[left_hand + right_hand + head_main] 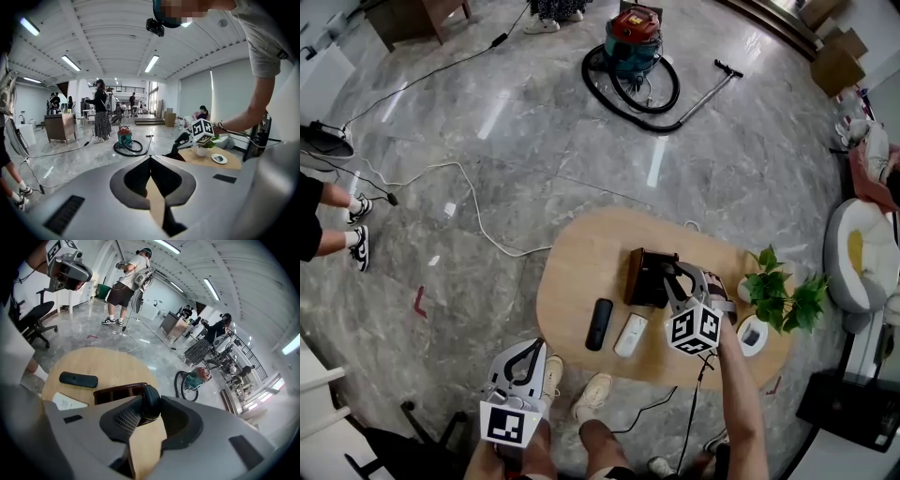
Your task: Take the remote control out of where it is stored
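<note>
Step in hand: grasp stage of the pull-out. The right gripper point(671, 275) is tipped down into the dark brown wooden holder box point(639, 274), right of centre in the head view, on the oval light-wood worktop point(577, 267). In the right gripper view the rounded end of a black remote control point(151, 404) sticks up out of the box, frame centre. The right gripper's jaws sit one on each side of it, mesh pad against its left flank. Looks gripped, though only at the very end. The remote is still in the box, not out yet.

Left gripper point(531, 352) is at the lower left of the head view, off the worktop edge. Its jaws are clenched tip to tip with nothing between them.

Next move, as I judge it: keep the pinch firm and lift along the remote's length, up and clear of the box rim. The box is light and unheld, so it may drag or tip. The idle left gripper could brace it.

Containers: only this one remote shows in the holder box; the rest of its inside is dark and I can't tell. A small white dish point(752, 336) at the right holds something dark, unclear what. A second black bar-shaped remote point(599, 323) and a white flat remote-like piece point(630, 335) lie loose on the worktop just left of the box, lower centre.
</note>
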Available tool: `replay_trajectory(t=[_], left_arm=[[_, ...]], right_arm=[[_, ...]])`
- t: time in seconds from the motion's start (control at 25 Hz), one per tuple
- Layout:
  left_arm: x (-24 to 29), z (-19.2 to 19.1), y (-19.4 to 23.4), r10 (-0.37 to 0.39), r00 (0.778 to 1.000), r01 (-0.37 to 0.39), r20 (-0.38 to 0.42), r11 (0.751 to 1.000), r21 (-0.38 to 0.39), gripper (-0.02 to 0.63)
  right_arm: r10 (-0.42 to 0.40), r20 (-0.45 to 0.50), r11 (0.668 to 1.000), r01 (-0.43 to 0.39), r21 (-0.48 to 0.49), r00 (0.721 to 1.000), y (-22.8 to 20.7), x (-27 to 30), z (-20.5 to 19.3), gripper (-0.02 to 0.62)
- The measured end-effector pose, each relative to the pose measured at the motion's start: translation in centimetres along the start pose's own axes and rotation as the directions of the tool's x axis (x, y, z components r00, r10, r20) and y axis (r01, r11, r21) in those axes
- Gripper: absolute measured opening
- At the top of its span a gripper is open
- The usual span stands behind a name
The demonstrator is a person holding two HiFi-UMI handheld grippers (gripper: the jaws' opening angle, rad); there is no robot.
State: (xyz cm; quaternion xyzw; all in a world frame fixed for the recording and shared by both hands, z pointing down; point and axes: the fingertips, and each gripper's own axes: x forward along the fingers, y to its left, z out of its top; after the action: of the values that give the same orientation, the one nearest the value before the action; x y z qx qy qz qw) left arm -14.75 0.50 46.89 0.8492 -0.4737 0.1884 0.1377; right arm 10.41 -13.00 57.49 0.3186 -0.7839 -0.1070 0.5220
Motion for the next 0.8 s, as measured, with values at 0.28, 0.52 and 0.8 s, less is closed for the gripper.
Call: replay_trajectory(t=[0.28, 0.52, 0.8], left_arm=[[-0.7, 0.7, 0.0, -0.005, 1.0, 0.005, 0.011, 1.0, 0.008, 0.005], [-1.4, 0.7, 0.7, 0.007, 1.0, -0.007, 0.012, 1.0, -0.005, 0.005], [-1.6, 1.4, 0.8, -0.002, 1.0, 0.002, 0.022, 1.0, 0.005, 0.005]], right_arm=[[0.005, -0.015, 1.0, -0.005, -0.008, 1.0, 0.1, -0.2, 0.1, 0.12], [0.009, -0.012, 1.0, -0.009, 0.002, 1.0, -0.1, -0.8, 0.3, 0.114], [0.012, -0.011, 1.0, -0.012, 0.003, 1.0, -0.3, -1.7, 0.9, 0.112]])
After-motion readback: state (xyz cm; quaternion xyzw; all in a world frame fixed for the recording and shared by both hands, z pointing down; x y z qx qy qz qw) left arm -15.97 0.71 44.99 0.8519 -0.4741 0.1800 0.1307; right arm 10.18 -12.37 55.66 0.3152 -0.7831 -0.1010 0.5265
